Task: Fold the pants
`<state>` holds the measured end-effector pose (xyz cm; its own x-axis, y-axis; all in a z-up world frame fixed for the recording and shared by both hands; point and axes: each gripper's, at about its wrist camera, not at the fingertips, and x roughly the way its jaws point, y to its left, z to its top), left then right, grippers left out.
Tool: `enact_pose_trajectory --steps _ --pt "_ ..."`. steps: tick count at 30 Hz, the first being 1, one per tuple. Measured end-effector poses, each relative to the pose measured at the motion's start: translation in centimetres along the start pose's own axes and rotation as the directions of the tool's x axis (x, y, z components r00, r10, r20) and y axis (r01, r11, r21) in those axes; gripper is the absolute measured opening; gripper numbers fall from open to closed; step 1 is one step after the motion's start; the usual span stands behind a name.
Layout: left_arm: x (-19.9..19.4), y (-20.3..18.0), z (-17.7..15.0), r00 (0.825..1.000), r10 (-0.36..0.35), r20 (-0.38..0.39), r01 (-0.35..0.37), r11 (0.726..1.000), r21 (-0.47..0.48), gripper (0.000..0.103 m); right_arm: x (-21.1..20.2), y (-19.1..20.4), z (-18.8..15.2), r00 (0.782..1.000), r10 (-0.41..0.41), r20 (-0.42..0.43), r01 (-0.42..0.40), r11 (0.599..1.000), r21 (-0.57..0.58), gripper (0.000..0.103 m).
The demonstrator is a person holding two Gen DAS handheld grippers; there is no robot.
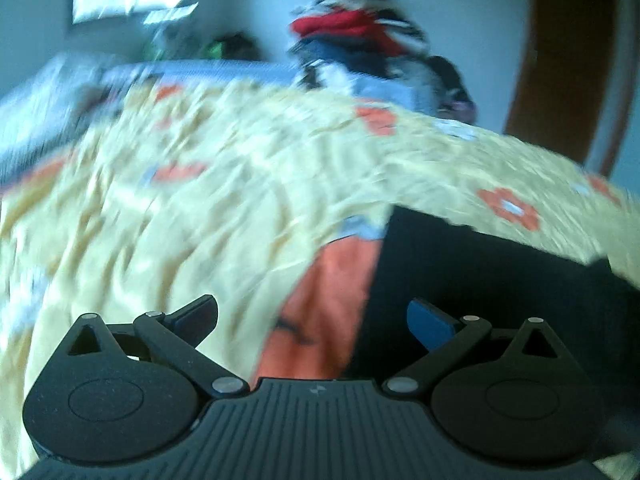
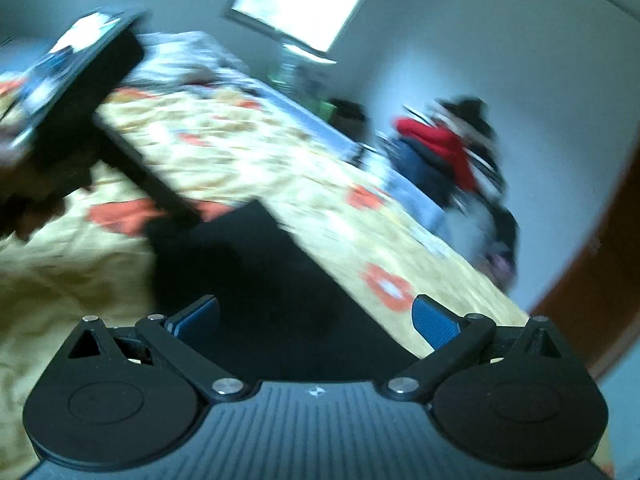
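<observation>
- Bed (image 1: pixel 200 184) under a floral bedspread carries the black pants (image 1: pixel 480 280), lying flat near its close edge.
- Left gripper (image 1: pixel 312 320) and right gripper (image 2: pixel 316 320): jaws wide apart, empty; best pinch one hem corner each, evenly.

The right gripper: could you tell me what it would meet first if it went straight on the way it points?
Probably the black pants lying on the yellow floral bedspread; the open right gripper points at them, though blur hides depth.

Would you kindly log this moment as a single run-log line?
left gripper: open, empty | right gripper: open, empty | black pants: flat on floral bedspread, ungrasped | clothes pile: far end | frames blurred
</observation>
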<state>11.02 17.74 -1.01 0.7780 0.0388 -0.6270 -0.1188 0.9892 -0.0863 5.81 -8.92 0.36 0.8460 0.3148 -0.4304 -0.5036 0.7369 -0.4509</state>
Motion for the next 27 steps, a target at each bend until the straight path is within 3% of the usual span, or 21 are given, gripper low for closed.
enact_pose_trajectory --steps 6,10,14,17,20,21,24,27 --pt "-0.2 4.0 -0.8 0.993 -0.07 -0.093 0.055 0.987 -0.153 0.102 3.3 6.3 1.3 0.993 0.107 -0.044 -0.113 0.979 -0.173 0.067" --pt "-0.1 4.7 -0.9 0.979 -0.172 -0.111 0.146 0.966 -0.216 0.102 5.3 8.7 2.0 0.991 0.113 -0.067 -0.126 0.961 -0.245 0.067" --pt "0.0 4.3 -0.8 0.958 -0.261 -0.118 0.226 0.942 -0.247 0.102 7.3 10.2 2.2 0.997 0.036 -0.069 -0.055 0.95 -0.307 0.067" --pt "0.7 4.3 -0.9 0.928 -0.348 -0.136 0.292 0.903 -0.316 0.102 8.6 10.3 2.5 0.998 -0.014 -0.066 -0.008 0.946 -0.324 0.062" --pt "1.7 4.0 -0.9 0.887 -0.436 -0.152 0.352 0.852 -0.389 0.102 9.6 10.3 2.2 0.997 0.012 -0.071 -0.035 0.942 -0.333 0.025" --pt "2.0 3.8 -0.9 0.871 -0.465 -0.156 0.373 0.835 -0.405 0.102 9.7 10.3 2.1 0.997 0.03 -0.074 -0.053 0.945 -0.323 0.02" --pt "2.9 3.0 -0.9 0.849 -0.504 -0.158 0.401 0.81 -0.427 0.102 10.8 9.1 2.4 0.996 0.061 -0.067 -0.078 0.955 -0.287 0.016" --pt "3.9 2.4 -0.6 0.82 -0.552 -0.154 0.433 0.773 -0.464 0.102 10.8 6.2 3.1 0.991 0.128 -0.047 -0.133 0.984 -0.119 0.014"
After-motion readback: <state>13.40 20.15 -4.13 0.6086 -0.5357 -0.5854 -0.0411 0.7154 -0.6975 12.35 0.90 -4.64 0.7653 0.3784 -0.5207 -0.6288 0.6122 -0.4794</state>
